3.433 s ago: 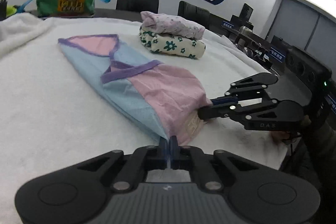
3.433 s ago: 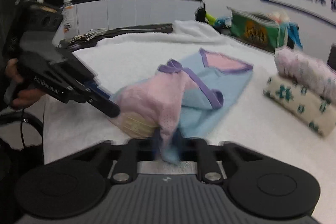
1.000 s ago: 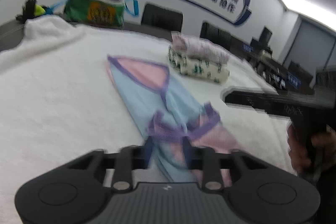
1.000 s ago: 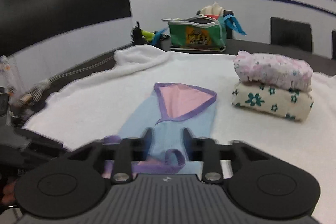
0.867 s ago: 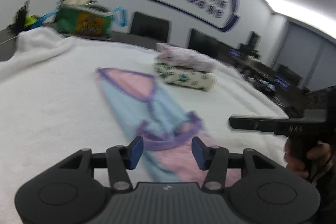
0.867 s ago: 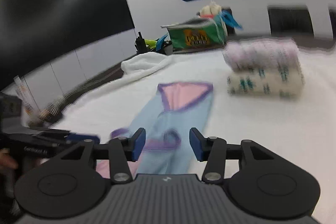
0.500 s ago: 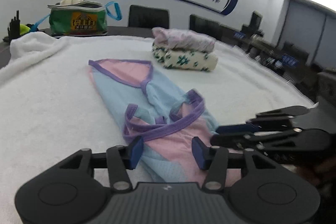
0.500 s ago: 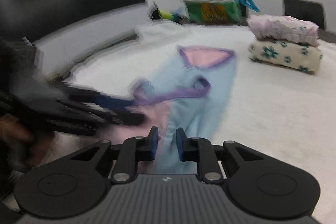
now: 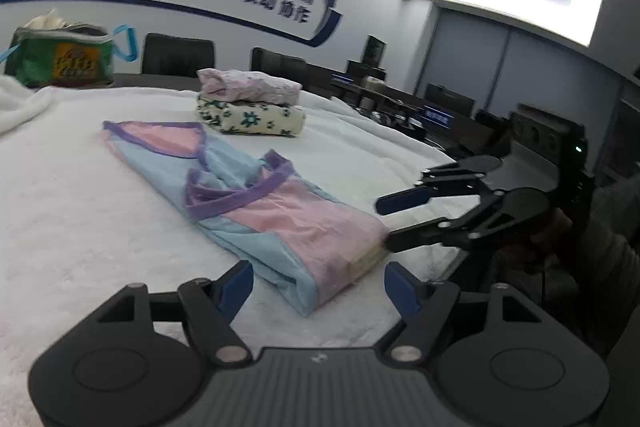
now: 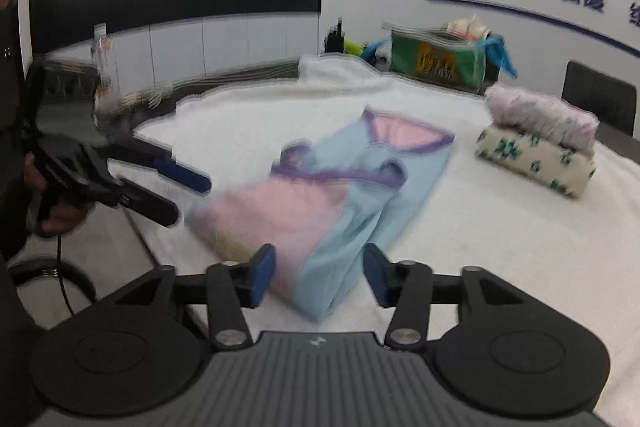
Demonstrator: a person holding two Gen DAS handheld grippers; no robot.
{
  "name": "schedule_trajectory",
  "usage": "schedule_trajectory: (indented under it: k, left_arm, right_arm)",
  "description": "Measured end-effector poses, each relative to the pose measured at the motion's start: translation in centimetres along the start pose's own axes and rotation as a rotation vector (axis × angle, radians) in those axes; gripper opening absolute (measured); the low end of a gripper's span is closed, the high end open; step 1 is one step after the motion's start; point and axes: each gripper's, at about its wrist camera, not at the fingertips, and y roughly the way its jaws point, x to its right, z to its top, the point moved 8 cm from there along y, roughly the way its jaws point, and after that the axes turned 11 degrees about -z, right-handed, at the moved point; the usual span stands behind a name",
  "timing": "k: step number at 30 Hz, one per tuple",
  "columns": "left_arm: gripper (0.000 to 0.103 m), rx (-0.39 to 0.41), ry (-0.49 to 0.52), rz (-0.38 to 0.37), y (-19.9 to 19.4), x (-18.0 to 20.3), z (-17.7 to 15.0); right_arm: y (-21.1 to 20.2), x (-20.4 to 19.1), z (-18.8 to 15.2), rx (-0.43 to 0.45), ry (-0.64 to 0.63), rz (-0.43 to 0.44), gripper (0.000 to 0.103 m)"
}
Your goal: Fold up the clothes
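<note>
Lying between both spread hand-held grippers — left (image 9: 318, 285), right (image 10: 320, 277) — folded garment (image 9: 256, 203), ungripped.

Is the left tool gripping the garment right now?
No, the left tool is open, its fingers apart on either side of the garment's near end.

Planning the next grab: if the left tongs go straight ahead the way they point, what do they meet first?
Most likely the near folded end of the pink-and-blue purple-trimmed garment, lying between the open left tongs on the white fleece blanket; depth is uncertain.
</note>
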Motion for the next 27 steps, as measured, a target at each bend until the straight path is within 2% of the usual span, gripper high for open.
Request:
schedule_trajectory:
  k: [8, 11, 17, 20, 23, 25, 27]
  left_arm:
    - [0.071, -0.025, 0.026, -0.021, 1.1, 0.4, -0.6]
    - [0.07, -0.029, 0.017, 0.006, 1.2, 0.1, -0.7]
    - [0.058, -0.041, 0.03, 0.042, 1.2, -0.2, -0.7]
    - [0.057, -0.058, 0.051, 0.069, 1.2, -0.1, -0.8]
    - [0.055, -0.061, 0.059, 0.085, 1.2, 0.0, -0.8]
    - [0.043, -0.061, 0.062, 0.087, 1.5, 0.0, -0.7]
    - [0.022, -0.079, 0.059, 0.094, 2.2, -0.3, -0.4]
  right_arm:
    - [0.3, -0.4, -0.5, -0.051, -0.022, -0.013, 0.053]
    - [0.3, 0.0, -0.6, -0.053, -0.012, -0.011, 0.053]
    - [-0.1, -0.1, -0.7, -0.028, -0.025, 0.01, 0.052]
    - [0.0, 0.1, -0.9, -0.008, -0.01, 0.033, 0.052]
    - [0.3, -0.1, -1.2, 0.003, -0.025, 0.066, 0.039]
    - [0.3, -0.1, -1.3, 0.015, -0.021, 0.094, 0.024]
    - [0.4, -0.1, -1.4, 0.026, -0.007, 0.111, 0.018]
